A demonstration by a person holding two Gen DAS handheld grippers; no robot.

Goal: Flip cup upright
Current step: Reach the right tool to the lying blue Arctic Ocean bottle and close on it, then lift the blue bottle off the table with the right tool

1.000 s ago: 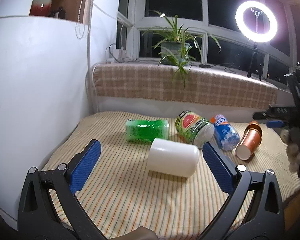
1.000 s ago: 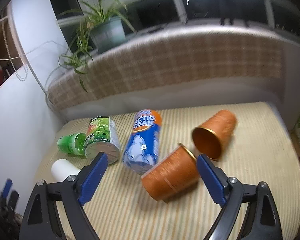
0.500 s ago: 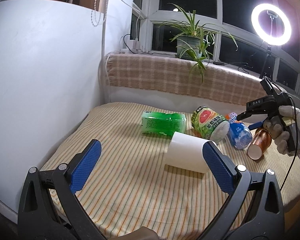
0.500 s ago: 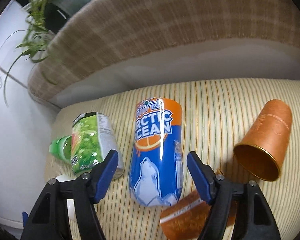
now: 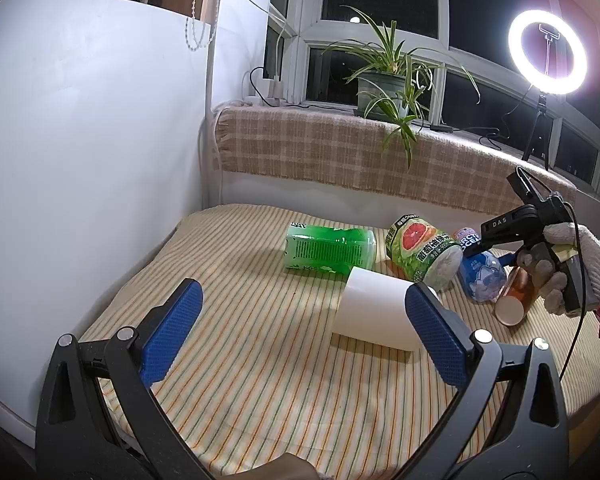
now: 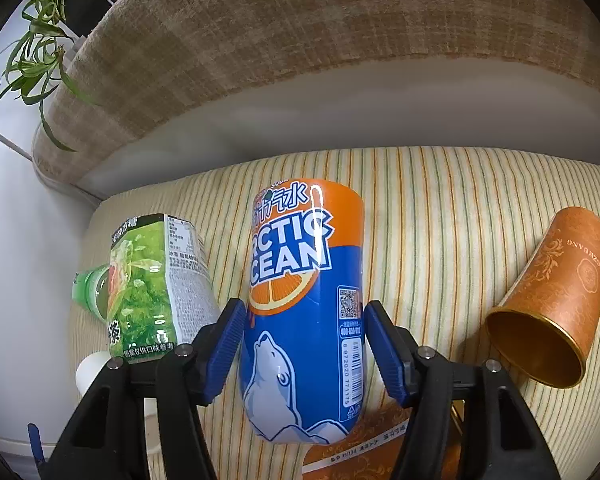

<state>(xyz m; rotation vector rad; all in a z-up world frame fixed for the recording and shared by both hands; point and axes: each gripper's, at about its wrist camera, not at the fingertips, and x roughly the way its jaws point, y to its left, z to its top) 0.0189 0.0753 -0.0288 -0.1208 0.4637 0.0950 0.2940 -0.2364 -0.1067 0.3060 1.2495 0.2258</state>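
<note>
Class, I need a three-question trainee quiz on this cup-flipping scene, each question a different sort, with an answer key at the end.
1. True or false: the Arctic Ocean cup stands upright on the striped cloth.
2. Multiple choice: the right gripper has its blue pads A) shut on the orange paper cup, B) on either side of the Arctic Ocean cup, C) around the green bottle.
3. Fill in: straight ahead of the open left gripper, a ____ cup lies on its side.

Key: 1 false, it lies on its side. 2 B. 3 white.
</note>
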